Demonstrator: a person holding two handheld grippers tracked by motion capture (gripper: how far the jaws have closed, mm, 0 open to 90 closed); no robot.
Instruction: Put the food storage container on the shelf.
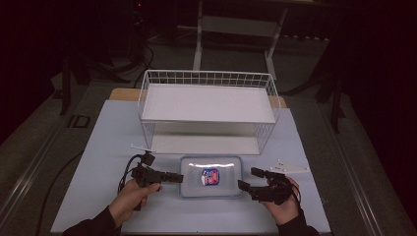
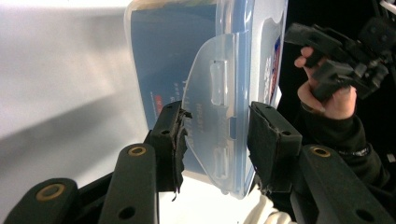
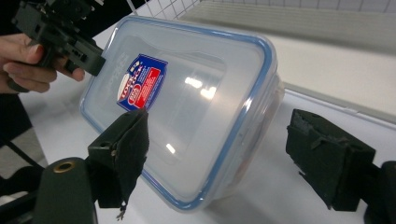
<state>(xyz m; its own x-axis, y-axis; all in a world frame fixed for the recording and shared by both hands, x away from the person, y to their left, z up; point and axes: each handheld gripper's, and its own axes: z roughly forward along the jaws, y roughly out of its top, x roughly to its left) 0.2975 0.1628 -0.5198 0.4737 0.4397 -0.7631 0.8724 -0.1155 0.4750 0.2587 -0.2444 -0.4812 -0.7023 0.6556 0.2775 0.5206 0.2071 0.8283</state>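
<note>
Sitting low in the middle of the high view, flat on the pale blue table [image 1: 103, 147]: a clear plastic container [image 1: 211, 176] with a blue-rimmed lid and a red and blue sticker [image 1: 210, 176] at its centre. Standing just behind it toward the top of the frame, a white wire rack [image 1: 208, 109] with 2 shelves. Lying at the right of the container, near the right gripper, a small white bracket [image 1: 289, 167].

Coming in at lower left, the left gripper [image 1: 173, 177], held in a hand [image 1: 132, 196] and reaching right to the container's left edge. In the left gripper view, jaws spread apart, 1 pad on each side of the container's side latch flap [image 2: 219, 116], not clamped on it; whether either pad is touching the flap, cannot tell. Showing at upper right of that view, the other hand [image 2: 334, 95] with its gripper.

Coming in at lower right, the right gripper [image 1: 251, 180], pointing left at the container's right end. In the right gripper view, jaws standing wide, released, the container's corner [image 3: 224, 186] lying between them, the right pad well apart from it.
</note>
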